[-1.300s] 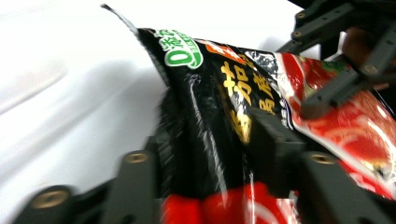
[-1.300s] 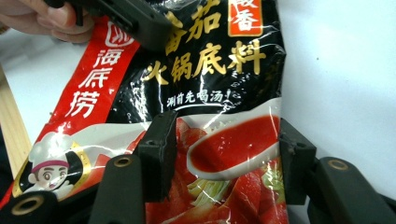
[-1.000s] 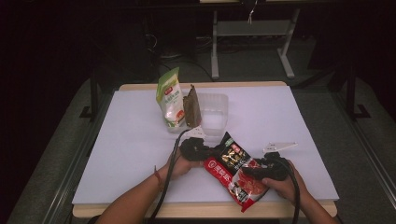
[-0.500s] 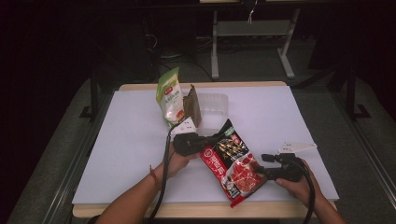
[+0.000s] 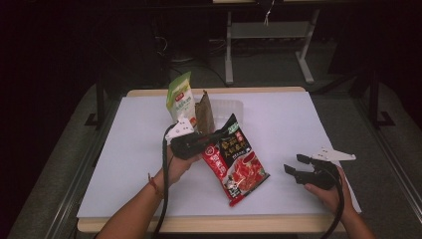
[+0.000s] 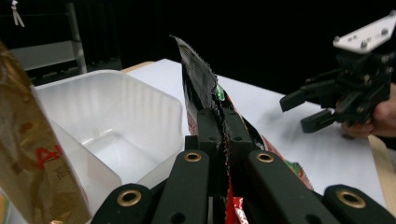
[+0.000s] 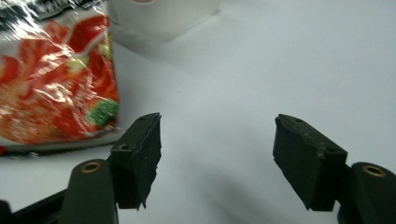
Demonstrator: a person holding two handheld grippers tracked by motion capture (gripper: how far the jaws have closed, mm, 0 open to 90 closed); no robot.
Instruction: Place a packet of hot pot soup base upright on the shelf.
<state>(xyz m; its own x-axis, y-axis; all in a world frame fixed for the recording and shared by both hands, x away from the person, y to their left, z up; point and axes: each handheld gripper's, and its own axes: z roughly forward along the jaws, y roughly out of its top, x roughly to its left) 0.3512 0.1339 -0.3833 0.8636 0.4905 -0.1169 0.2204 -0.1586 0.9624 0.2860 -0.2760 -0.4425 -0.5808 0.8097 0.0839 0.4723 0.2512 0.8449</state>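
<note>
1. Our left tool [image 5: 215, 141] is clamped on the red pouch's [image 5: 238, 162] edge, pouch raised beside the tub [image 6: 116, 126].
2. Our right tool [image 5: 294, 165] has just been opening; nothing between its jaws, apart from the pouch, over the desk [image 5: 293, 124].

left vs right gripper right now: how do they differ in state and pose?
The left gripper is shut on the red pouch, pinching its edge; the right gripper is open with nothing between its jaws, which have just been opening. The left one holds the pouch up beside the clear tub; the right one sits apart near the table's right edge. Both are black, two-jawed and hand-held.
</note>
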